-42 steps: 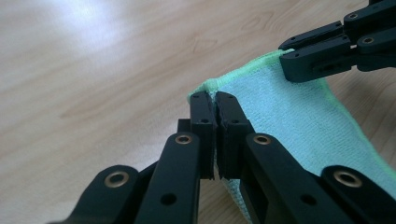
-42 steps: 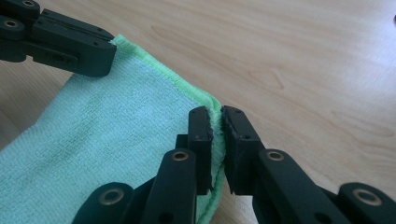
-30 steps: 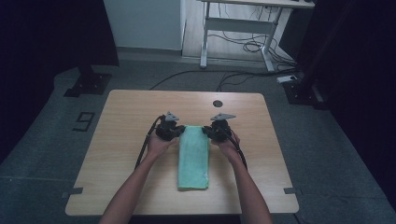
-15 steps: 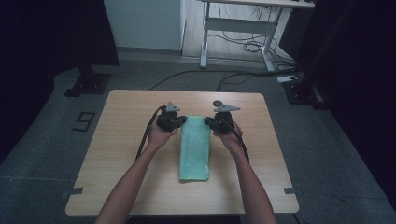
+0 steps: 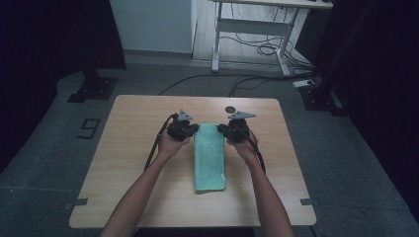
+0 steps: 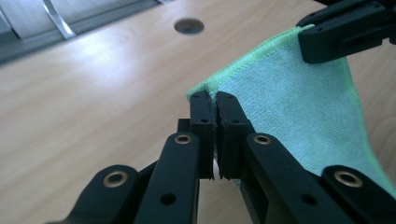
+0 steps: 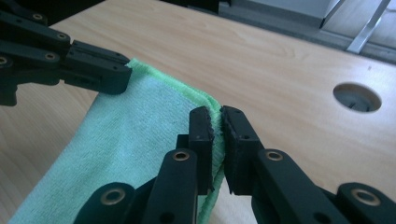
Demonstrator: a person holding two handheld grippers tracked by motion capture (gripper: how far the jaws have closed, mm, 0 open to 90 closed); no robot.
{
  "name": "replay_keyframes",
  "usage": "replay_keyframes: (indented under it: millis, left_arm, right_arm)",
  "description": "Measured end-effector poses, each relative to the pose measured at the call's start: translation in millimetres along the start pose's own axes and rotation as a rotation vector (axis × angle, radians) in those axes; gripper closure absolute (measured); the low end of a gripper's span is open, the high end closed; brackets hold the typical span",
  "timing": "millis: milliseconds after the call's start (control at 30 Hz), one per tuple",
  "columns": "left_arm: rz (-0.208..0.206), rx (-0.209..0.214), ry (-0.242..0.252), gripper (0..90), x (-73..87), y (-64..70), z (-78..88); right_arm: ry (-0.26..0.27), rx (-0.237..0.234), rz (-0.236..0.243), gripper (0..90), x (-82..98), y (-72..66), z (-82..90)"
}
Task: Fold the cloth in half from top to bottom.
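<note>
Holding the green cloth (image 5: 209,157) by its two far corners, we've got the left gripper (image 5: 193,129) clamped on the far-left corner and the right gripper (image 5: 222,130) clamped on the far-right one. In the left gripper view the gripper (image 6: 214,100) has its jaws closed tight w/ the cloth's hem (image 6: 243,63) pinched between them; same in the right gripper view, where the gripper (image 7: 215,114) bites the corner and the cloth (image 7: 126,140) runs off toward the other gripper.

Key relation: the cloth is a long narrow strip, folded by the look of it, lying on the worktop (image 5: 128,148) w/ its long axis running from the far edge we hold back toward the person. So the whole length lies on the near side of both grippers, btwn the forearms. Far edge looks lifted a bit off the wood, rest lies flat; near end sits well apart from both grippers.

Both hands are equally near, one per corner, level w/ each other. Our guess: next move is along that long axis, e.g. carrying the far edge back over the near end to fold, and both sides need to travel together or the edge skews.
</note>
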State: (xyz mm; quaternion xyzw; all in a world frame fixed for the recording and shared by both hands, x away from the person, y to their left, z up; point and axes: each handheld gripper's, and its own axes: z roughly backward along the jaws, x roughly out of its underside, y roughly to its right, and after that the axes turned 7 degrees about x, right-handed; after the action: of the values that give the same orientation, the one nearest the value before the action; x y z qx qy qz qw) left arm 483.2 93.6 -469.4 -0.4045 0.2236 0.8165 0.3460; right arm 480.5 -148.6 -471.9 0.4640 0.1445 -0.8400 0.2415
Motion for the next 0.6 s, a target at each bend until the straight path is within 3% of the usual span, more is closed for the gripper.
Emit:
replay_keyframes:
  millis: [167, 233, 333, 600]
  left_arm:
    - [-0.037, -0.030, 0.049, 87.0, -24.4, -5.2, 16.0]
    - [-0.052, -0.039, 0.063, 87.0, -26.8, -3.6, 19.3]
    - [-0.070, -0.038, 0.049, 87.1, -17.0, -0.5, 16.0]
    - [-0.051, -0.014, 0.023, 87.1, 6.9, 3.8, 5.4]
  right_arm:
    - [0.074, 0.008, 0.008, 82.7, -20.3, -3.2, 10.0]
    - [0.112, 0.012, 0.009, 82.8, -24.9, -4.5, 14.8]
    - [0.108, 0.015, 0.019, 82.8, -22.8, -5.9, 15.7]
    - [0.080, 0.007, 0.033, 82.8, -3.7, -10.7, 11.7]
